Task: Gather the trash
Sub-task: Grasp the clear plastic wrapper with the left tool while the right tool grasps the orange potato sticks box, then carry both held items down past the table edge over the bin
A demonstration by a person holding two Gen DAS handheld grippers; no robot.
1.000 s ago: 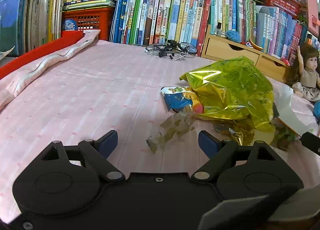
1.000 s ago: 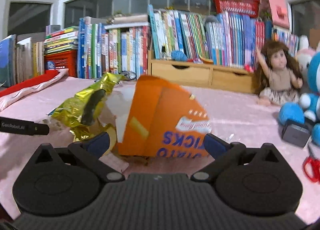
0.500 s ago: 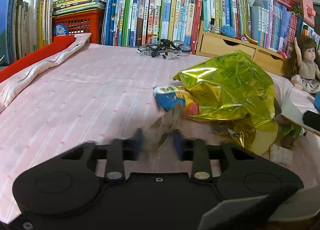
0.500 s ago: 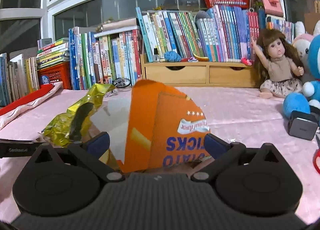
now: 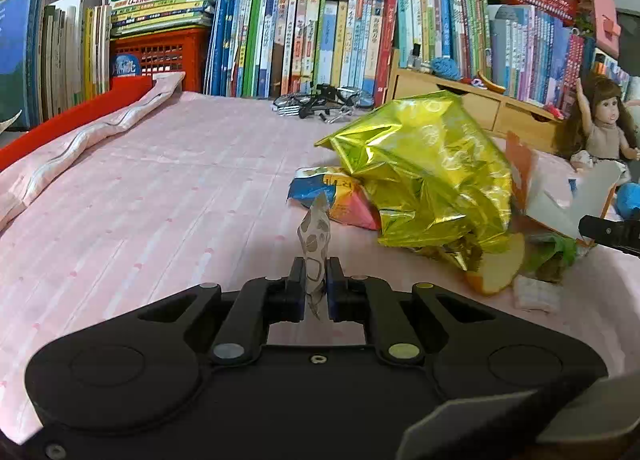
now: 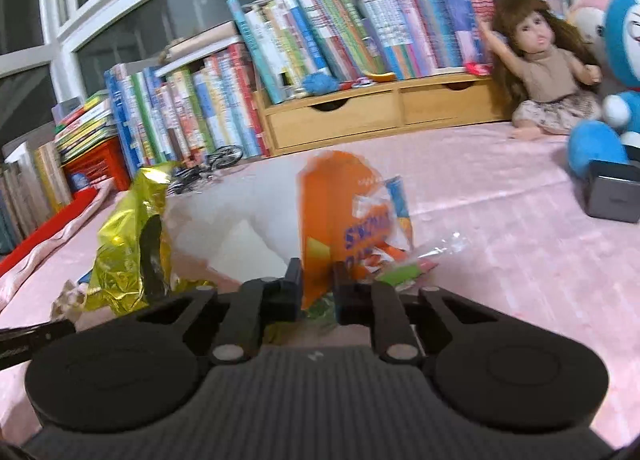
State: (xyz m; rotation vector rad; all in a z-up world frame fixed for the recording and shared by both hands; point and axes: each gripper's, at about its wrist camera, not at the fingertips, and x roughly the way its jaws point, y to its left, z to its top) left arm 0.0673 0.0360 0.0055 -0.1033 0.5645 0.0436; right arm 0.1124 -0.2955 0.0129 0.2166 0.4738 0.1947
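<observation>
In the left wrist view my left gripper (image 5: 316, 272) is closing its jaws on a clear wrapper with brown spots (image 5: 317, 230), which stands up between the pads. Just beyond lie a blue and yellow snack packet (image 5: 332, 196), a crumpled gold foil bag (image 5: 432, 172) and an apple slice (image 5: 500, 268). In the right wrist view my right gripper (image 6: 318, 276) is closing its jaws on an orange potato-sticks box (image 6: 340, 212), squeezed flat between the pads. A clear wrapper with green and pink bits (image 6: 416, 264) lies to its right, and the gold foil bag (image 6: 128, 228) to its left.
All of it lies on a pink striped cloth (image 5: 160, 200). Rows of books (image 5: 320, 40) and a wooden drawer unit (image 6: 360, 116) line the back. A toy bicycle (image 5: 324, 102), a doll (image 6: 544, 72), a blue plush (image 6: 600, 132) and a dark box (image 6: 612, 196) stand around.
Both grippers went from open to shut. The left one closed on the spotted wrapper and lifted it upright. The right one closed on the orange box and rolled, tilting the view.
</observation>
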